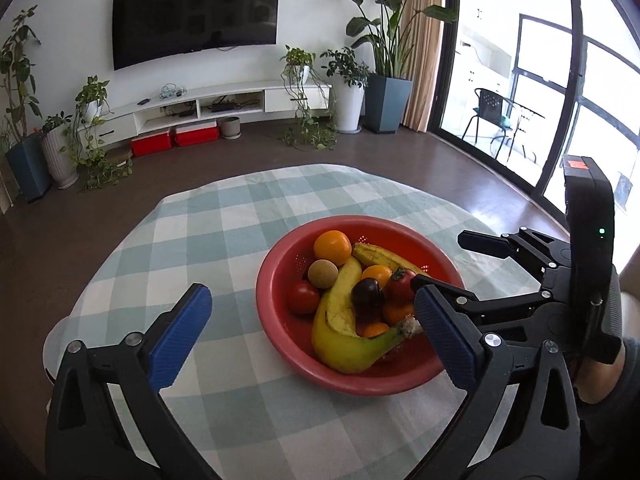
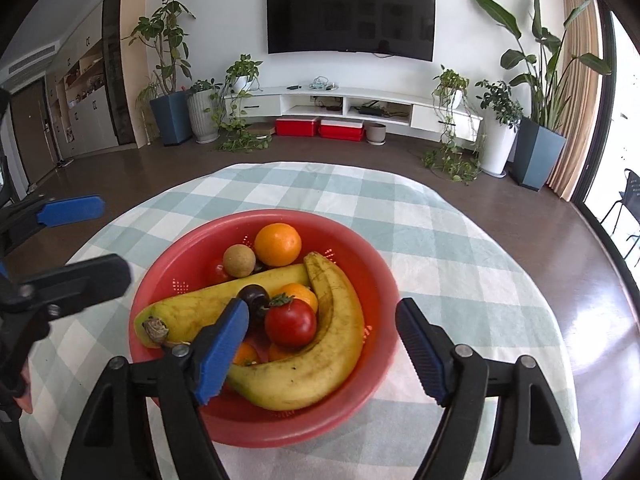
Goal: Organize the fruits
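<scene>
Left wrist view:
— Where is the fruit?
— In the red bowl [image 1: 280, 276] on the counter [image 1: 200, 232].
— And the claws?
— Left claw [image 1: 308, 336] and right claw [image 2: 324, 344] both gape wide, holding nothing.

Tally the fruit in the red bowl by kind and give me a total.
Bananas: 2
Orange fruits: 4 (the two lowest are partly hidden)
Red tomatoes: 2
Dark purple fruit: 1
Tan round fruit: 1
Total visible in the red bowl: 10
</scene>
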